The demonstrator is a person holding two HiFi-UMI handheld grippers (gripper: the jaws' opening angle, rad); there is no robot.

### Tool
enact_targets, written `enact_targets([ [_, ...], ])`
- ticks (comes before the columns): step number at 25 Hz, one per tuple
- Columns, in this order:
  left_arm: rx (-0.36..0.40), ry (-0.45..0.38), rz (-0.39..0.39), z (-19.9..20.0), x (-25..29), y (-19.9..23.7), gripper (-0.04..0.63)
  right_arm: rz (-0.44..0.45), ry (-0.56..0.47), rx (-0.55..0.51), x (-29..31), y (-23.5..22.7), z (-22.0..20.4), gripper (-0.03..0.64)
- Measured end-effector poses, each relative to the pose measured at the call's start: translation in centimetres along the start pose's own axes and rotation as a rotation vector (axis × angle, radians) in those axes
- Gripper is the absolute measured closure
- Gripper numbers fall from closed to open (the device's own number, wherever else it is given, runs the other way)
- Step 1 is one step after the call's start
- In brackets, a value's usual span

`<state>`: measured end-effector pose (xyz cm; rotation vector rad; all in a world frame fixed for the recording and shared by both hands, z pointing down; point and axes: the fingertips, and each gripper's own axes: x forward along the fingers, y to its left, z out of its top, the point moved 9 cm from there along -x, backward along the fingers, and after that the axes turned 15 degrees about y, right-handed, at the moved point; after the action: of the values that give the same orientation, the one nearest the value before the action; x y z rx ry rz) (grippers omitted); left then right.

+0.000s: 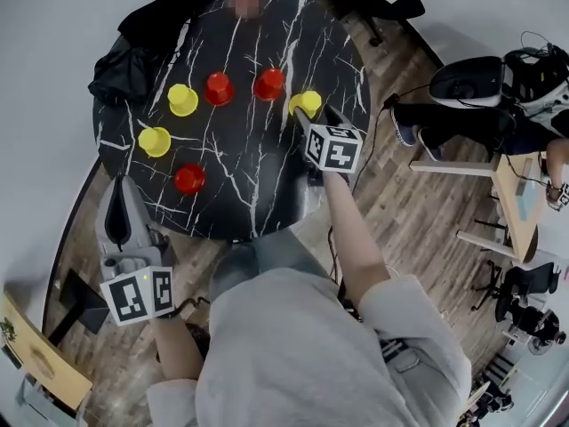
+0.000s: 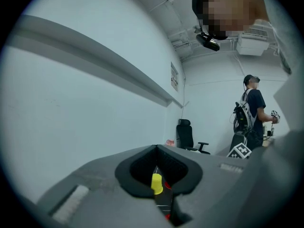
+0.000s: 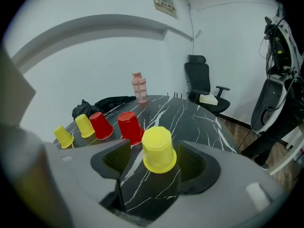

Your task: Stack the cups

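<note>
Several upturned cups stand apart on the round black marble table (image 1: 249, 194). In the head view they are yellow (image 1: 182, 100), red (image 1: 219, 88), red (image 1: 268, 84), yellow (image 1: 154, 140) and red (image 1: 189, 178). One more yellow cup (image 1: 308, 100) (image 3: 159, 149) stands on the table between the jaws of my right gripper (image 1: 307, 118) (image 3: 159, 159), which is open, its pads clear of the cup's sides. My left gripper (image 1: 116, 189) (image 2: 159, 177) is shut and empty, off the table's near left edge. Through its jaw slot a small yellow cup (image 2: 156, 184) shows.
A black garment (image 1: 147, 34) lies over the table's far left rim. An office chair (image 3: 202, 80) stands beyond the table. A desk (image 1: 516, 194) and seated people are at the right on the wooden floor. A standing person (image 2: 249, 110) shows in the left gripper view.
</note>
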<state>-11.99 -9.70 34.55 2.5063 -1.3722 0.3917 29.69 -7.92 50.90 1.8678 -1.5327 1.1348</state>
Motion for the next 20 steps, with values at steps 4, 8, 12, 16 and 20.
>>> enact_targets([
  [4,-0.002,0.019,0.019,-0.3,0.3,-0.1,0.589,-0.032,0.001,-0.009,1.3,-0.4,0.3,0.4],
  [8,-0.001,0.016,0.031,-0.3,0.0,-0.2,0.589,-0.008,-0.018,-0.034,0.6,0.3,0.4,0.408],
  [12,-0.005,0.0,0.036,-0.2,-0.8,-0.4,0.589,0.059,-0.035,-0.084,-0.9,2.9,-0.1,0.41],
  [16,-0.004,-0.012,0.04,-0.4,-2.2,-0.4,0.589,0.14,-0.026,-0.191,-2.1,7.5,-1.7,0.41],
  [20,-0.011,-0.023,0.06,-0.9,-4.1,0.1,0.589,0.213,0.004,-0.301,-2.6,12.3,-4.0,0.41],
])
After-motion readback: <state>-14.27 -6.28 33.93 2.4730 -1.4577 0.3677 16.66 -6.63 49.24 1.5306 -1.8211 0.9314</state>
